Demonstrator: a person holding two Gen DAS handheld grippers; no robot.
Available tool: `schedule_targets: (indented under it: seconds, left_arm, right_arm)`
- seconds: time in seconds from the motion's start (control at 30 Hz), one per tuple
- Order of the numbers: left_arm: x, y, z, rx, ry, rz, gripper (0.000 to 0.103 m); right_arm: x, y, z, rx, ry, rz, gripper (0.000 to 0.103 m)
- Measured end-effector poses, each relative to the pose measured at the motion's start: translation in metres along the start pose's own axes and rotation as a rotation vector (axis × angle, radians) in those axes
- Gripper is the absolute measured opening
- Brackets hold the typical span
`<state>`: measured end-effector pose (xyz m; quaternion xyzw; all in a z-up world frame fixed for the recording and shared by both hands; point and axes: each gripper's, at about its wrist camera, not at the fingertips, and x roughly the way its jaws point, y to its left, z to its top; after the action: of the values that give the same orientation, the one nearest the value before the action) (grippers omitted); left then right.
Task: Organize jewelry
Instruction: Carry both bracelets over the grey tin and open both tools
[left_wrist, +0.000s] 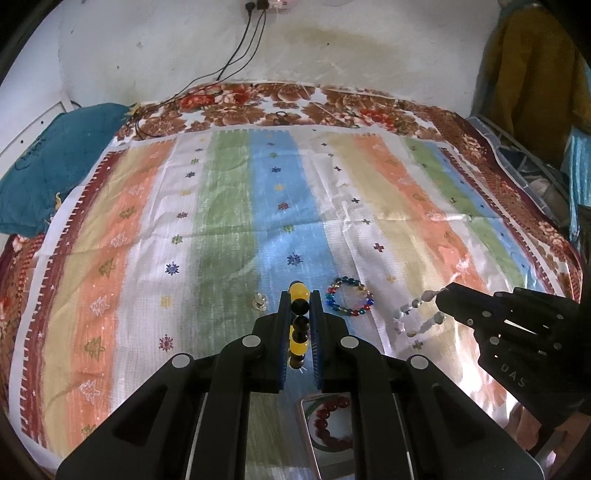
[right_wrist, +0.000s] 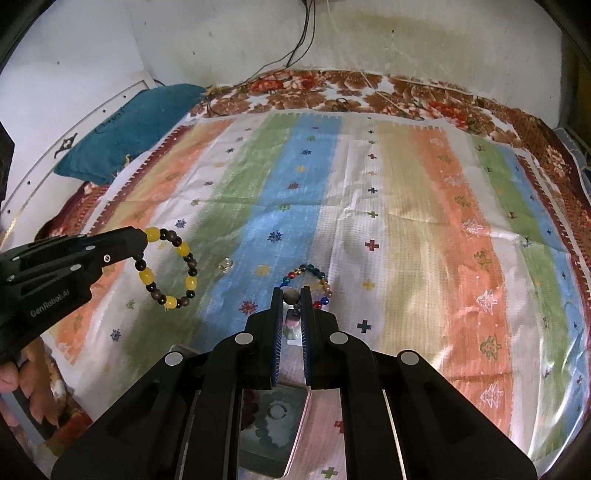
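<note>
My left gripper (left_wrist: 299, 297) is shut on a yellow-and-dark bead bracelet (left_wrist: 298, 325), held above the striped cloth; it also shows in the right wrist view (right_wrist: 170, 267), hanging from the left gripper (right_wrist: 142, 242). My right gripper (right_wrist: 292, 295) is shut on a pale bead bracelet (right_wrist: 291, 314), which shows in the left wrist view (left_wrist: 417, 314) dangling from the right gripper (left_wrist: 441, 299). A multicoloured bead bracelet (left_wrist: 349, 297) lies on the cloth between them, also seen in the right wrist view (right_wrist: 317, 275). A small clear ring (left_wrist: 259, 300) lies on the cloth.
A clear tray (left_wrist: 308, 435) with a dark red bracelet (left_wrist: 327, 417) sits under the left gripper; it also shows in the right wrist view (right_wrist: 273, 424). A teal pillow (left_wrist: 55, 162) lies far left. Cables (left_wrist: 243, 40) hang on the wall. A striped cloth (left_wrist: 229, 206) covers the bed.
</note>
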<state>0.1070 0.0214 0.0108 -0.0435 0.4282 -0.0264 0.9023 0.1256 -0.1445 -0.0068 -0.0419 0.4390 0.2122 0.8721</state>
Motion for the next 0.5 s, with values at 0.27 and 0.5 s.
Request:
schedule_targets:
  seconds: [0.27, 0.5]
  left_arm:
    - [-0.02, -0.007, -0.013, 0.009, -0.033, -0.025, 0.01]
    - [-0.033, -0.015, -0.026, 0.017, -0.049, -0.044, 0.01]
  right_arm:
    - [-0.012, 0.002, -0.012, 0.007, -0.011, 0.014, 0.01]
    - [-0.017, 0.002, -0.018, 0.004, -0.012, 0.013, 0.01]
